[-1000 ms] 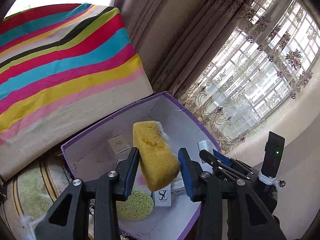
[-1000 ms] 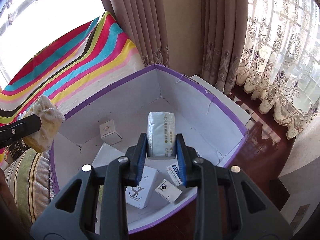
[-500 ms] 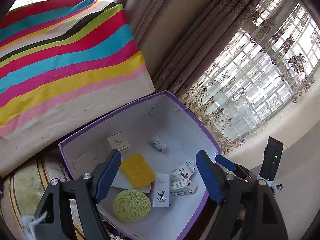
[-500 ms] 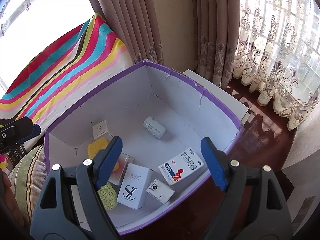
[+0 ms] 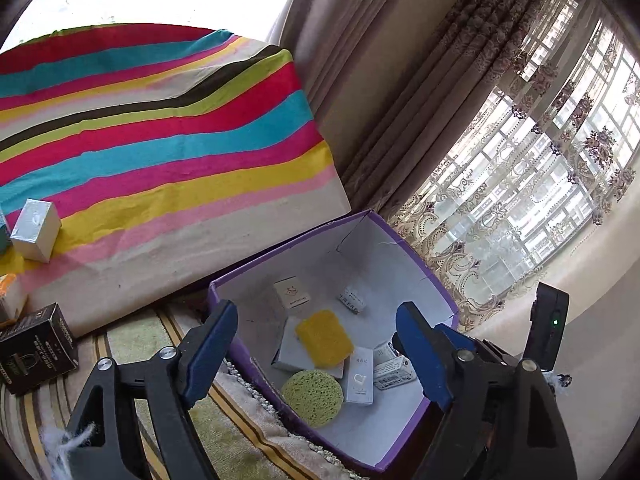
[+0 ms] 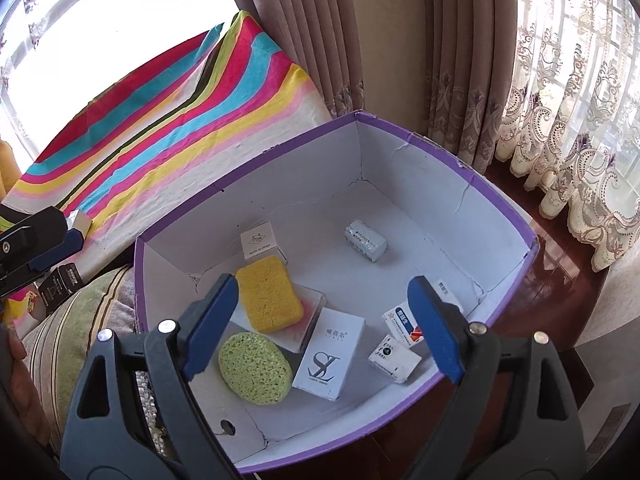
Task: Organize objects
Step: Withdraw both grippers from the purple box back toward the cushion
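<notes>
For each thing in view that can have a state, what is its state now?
Left hand-held gripper: open, empty.
Right hand-held gripper: open, empty.
Purple box: open, no lid on it.
Yellow sponge: lies on a flat white box.
Silver packet: lies on the box floor.

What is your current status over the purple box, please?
Left gripper and right gripper open, empty. Yellow sponge and wrapped packet lie inside purple box. Nothing blocking.
</notes>
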